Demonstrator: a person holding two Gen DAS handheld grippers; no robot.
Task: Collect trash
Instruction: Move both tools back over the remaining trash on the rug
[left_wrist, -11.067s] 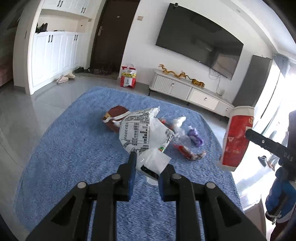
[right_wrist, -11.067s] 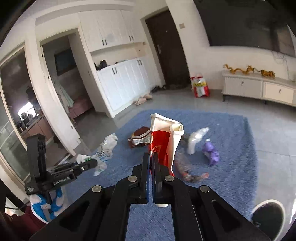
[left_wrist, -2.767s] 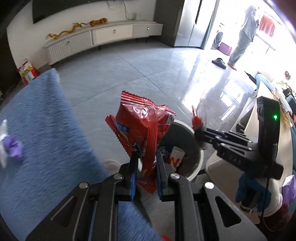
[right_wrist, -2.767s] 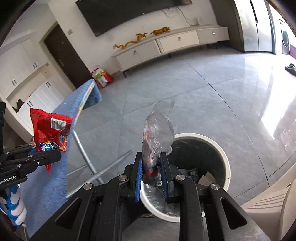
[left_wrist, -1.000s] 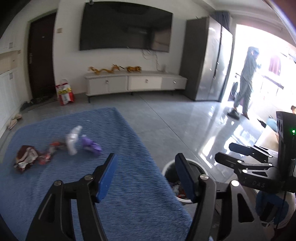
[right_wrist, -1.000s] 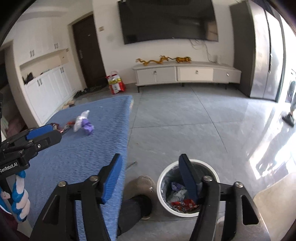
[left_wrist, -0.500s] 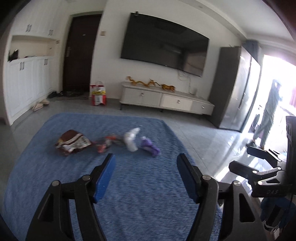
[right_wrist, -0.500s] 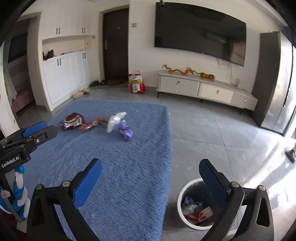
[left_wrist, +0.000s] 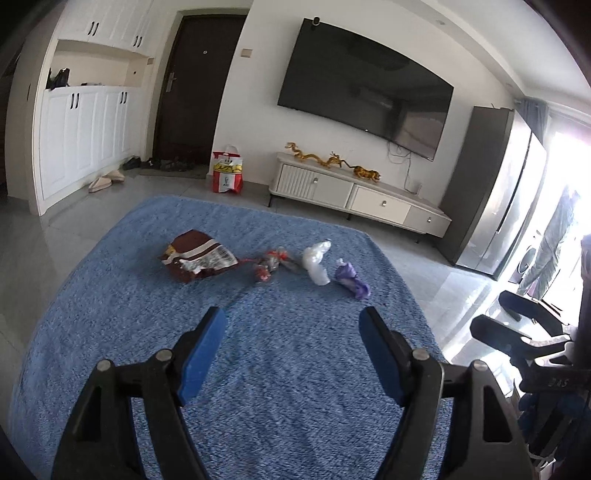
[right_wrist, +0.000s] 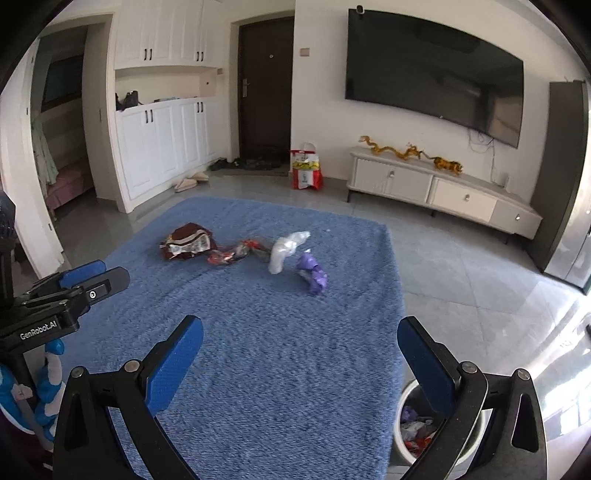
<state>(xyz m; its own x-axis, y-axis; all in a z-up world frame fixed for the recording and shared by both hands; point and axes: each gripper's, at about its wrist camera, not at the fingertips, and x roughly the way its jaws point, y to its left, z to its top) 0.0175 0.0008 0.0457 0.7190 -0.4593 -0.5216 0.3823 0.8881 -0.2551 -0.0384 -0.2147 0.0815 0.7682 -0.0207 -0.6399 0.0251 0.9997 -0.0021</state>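
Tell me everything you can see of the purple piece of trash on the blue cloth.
The purple piece of trash is a small crumpled wrapper, apparently thin plastic, with a paler printed patch. It lies flat on the blue cloth, rightmost in the row of litter, just right of the clear plastic wad; whether they touch I cannot tell. In the left wrist view it lies well beyond the open fingers. No gripper touches it.

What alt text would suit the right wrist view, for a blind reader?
The open right claw hangs empty above a blue rug with four scraps of trash: a brown bag, a red wrapper, a clear bag and a purple wrapper. A white bin stands beside the rug.
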